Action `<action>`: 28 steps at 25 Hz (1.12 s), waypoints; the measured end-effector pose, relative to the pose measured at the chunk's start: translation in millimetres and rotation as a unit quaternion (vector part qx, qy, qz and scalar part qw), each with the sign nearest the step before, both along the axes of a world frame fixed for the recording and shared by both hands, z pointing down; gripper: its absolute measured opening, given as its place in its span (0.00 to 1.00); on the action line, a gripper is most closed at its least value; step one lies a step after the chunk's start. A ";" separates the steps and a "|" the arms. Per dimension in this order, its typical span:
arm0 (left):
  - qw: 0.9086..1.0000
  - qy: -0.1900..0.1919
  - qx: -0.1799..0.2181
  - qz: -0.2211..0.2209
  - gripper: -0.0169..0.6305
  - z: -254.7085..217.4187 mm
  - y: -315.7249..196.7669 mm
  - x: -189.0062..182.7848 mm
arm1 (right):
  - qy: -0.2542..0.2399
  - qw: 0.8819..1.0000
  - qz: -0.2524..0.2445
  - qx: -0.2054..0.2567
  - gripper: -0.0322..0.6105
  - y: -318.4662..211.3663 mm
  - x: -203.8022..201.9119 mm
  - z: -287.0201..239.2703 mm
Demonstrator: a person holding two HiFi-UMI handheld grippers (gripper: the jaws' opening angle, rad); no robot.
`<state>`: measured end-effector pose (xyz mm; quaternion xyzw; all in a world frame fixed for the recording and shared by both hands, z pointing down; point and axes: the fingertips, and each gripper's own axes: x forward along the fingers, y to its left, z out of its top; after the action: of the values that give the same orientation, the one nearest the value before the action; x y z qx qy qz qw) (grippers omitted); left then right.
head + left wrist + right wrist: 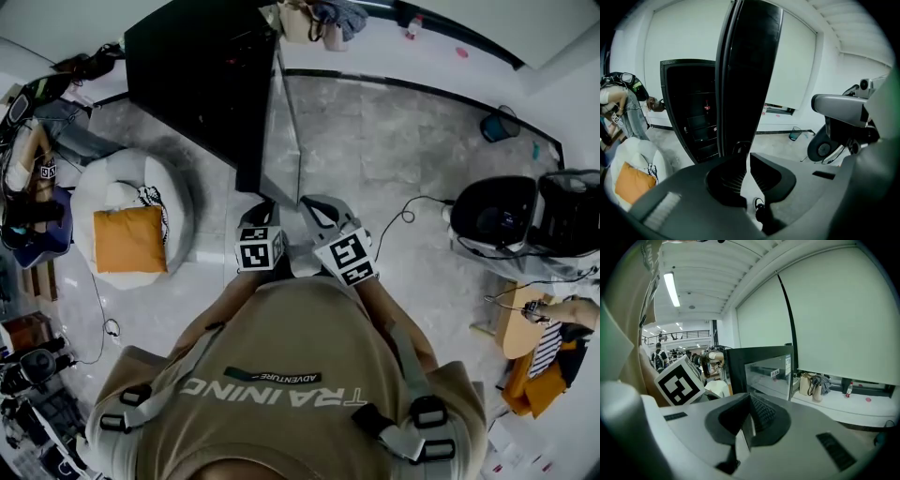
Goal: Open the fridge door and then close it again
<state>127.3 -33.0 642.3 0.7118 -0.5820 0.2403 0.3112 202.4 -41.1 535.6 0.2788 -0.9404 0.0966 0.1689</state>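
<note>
Fridge door (750, 70) stood open by the left gripper (746, 153).
Both it and the right gripper (747, 413) were nearly shut, holding nothing; a slow, flat push seemed best.

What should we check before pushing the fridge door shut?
1. Fridge door is standing open: ok.
2. Left tool is up close to the door's edge: ok.
3. Left tool has its jaws together with nothing between them: ok.
4. Right tool has its jaws together with nothing between them: ok.
5. White beanbag is out of the door's swing: cannot tell.
</note>
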 end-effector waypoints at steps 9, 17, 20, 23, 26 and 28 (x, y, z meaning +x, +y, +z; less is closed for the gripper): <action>1.000 0.005 0.004 -0.023 0.06 -2.2 -5.9 48.7 | 0.000 1.000 -0.008 -0.020 0.04 -4.3 55.0 13.4; 0.999 0.012 0.015 -0.028 0.06 -3.4 -12.3 85.4 | 0.006 0.999 -0.023 -0.023 0.04 -5.4 90.0 24.0; 0.999 0.015 0.021 -0.020 0.06 -4.3 -18.8 101.0 | 0.008 0.999 -0.021 -0.027 0.04 -8.7 101.7 27.9; 0.999 0.016 0.025 -0.012 0.06 -6.2 -26.1 114.8 | 0.007 0.999 -0.020 -0.032 0.04 -13.4 109.4 31.0; 0.999 0.012 0.033 -0.005 0.05 -7.3 -30.6 124.3 | 0.001 0.999 -0.019 -0.037 0.04 -19.3 115.4 34.4; 0.999 0.011 0.036 -0.003 0.03 -8.5 -32.5 128.2 | -0.003 0.999 -0.019 -0.037 0.04 -26.2 118.5 35.5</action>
<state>255.5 -65.5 633.8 0.7234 -0.5890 0.2100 0.2926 320.9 -67.2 571.0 0.2543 -0.9418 0.1286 0.1783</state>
